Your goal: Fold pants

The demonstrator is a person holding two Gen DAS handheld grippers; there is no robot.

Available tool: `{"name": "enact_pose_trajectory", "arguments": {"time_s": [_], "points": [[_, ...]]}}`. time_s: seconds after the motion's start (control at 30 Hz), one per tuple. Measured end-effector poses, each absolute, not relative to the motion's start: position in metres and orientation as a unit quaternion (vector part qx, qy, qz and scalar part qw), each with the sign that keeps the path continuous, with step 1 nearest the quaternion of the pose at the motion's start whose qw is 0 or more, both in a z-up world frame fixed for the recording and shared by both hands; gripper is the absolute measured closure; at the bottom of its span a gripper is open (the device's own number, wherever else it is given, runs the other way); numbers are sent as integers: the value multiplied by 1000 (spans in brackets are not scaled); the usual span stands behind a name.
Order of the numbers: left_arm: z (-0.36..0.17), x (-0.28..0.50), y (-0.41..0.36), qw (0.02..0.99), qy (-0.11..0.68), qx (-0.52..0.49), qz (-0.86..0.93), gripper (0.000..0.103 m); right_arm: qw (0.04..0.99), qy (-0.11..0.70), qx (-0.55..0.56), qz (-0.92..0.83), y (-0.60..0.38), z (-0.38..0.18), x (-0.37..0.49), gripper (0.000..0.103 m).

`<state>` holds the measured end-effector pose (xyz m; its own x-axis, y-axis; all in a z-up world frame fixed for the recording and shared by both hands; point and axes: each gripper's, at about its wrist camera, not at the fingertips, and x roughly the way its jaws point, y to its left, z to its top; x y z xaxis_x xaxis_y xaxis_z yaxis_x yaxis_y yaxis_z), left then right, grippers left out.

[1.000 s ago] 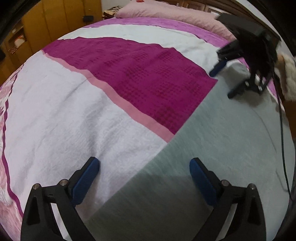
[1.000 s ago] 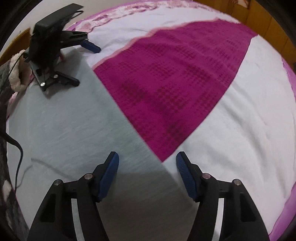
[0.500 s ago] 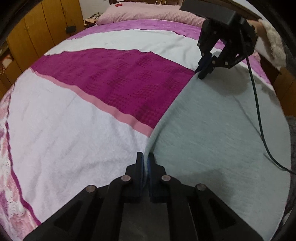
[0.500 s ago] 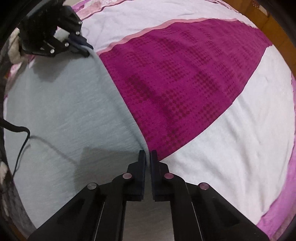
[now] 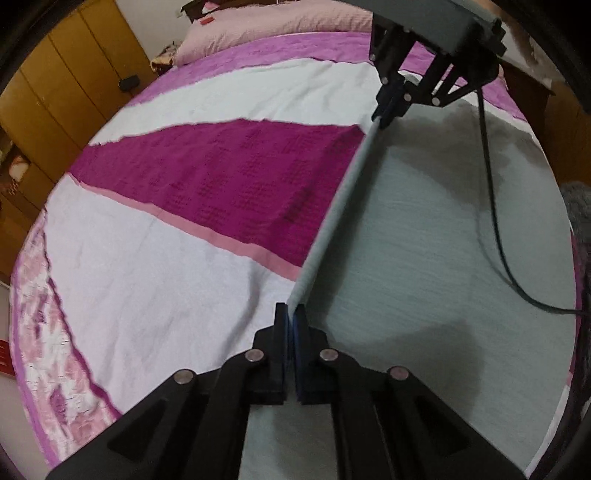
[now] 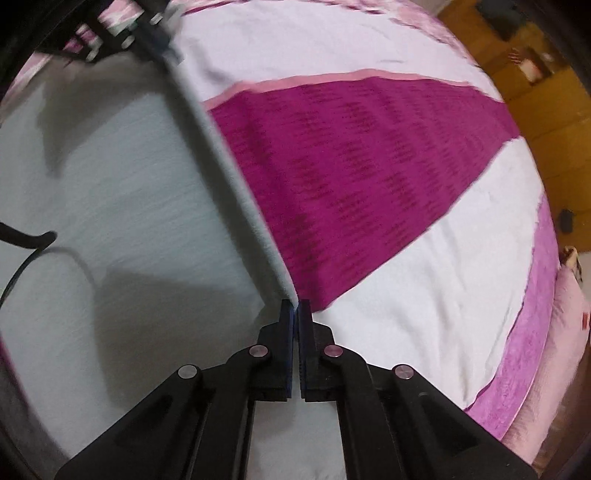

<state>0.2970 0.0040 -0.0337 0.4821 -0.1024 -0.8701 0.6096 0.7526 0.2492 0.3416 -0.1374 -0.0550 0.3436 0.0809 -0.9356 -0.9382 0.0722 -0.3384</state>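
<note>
Pale grey pants [image 5: 443, 251] lie spread on a bed. One long edge of them is lifted off the cover into a taut line between both grippers. My left gripper [image 5: 291, 314] is shut on one end of that edge. My right gripper [image 6: 294, 308] is shut on the other end, and it also shows at the top of the left wrist view as the right gripper [image 5: 386, 118]. In the right wrist view the pants [image 6: 122, 199] fill the left side, and the left gripper [image 6: 162, 44] appears blurred at the top left.
The bed cover [image 5: 207, 266] has white, magenta and pink stripes. A pink pillow [image 5: 280, 26] lies at the head. Wooden cabinets [image 5: 62, 88] stand beside the bed. A black cable [image 5: 495, 221] trails over the pants.
Both grippers went from open above the pants' edge to shut on it. They then rose, lifting that edge off the bed into a straight line.
</note>
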Motion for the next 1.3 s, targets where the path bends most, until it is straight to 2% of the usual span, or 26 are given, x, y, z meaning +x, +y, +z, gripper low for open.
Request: {"name": "enact_pose_trajectory", "arguments": {"time_s": [0.33, 0.43, 0.63, 0.87, 1.0, 1.3], "points": [[-8, 227, -33, 814, 442, 317, -204, 101, 654, 263, -627, 333, -159, -36, 238, 102], [-5, 191, -45, 812, 434, 330, -210, 101, 651, 223, -660, 302, -173, -52, 210, 102], [-5, 124, -67, 810, 409, 358, -220, 101, 642, 196, -694, 261, -185, -74, 150, 102], [-12, 85, -78, 808, 403, 373, -215, 101, 645, 156, -708, 240, -199, -82, 111, 102], [-16, 69, -86, 803, 413, 380, -203, 101, 627, 104, -739, 225, -210, -97, 78, 102], [-51, 33, -115, 777, 439, 414, -177, 101, 605, 66, -763, 218, -222, -138, 52, 102]]}}
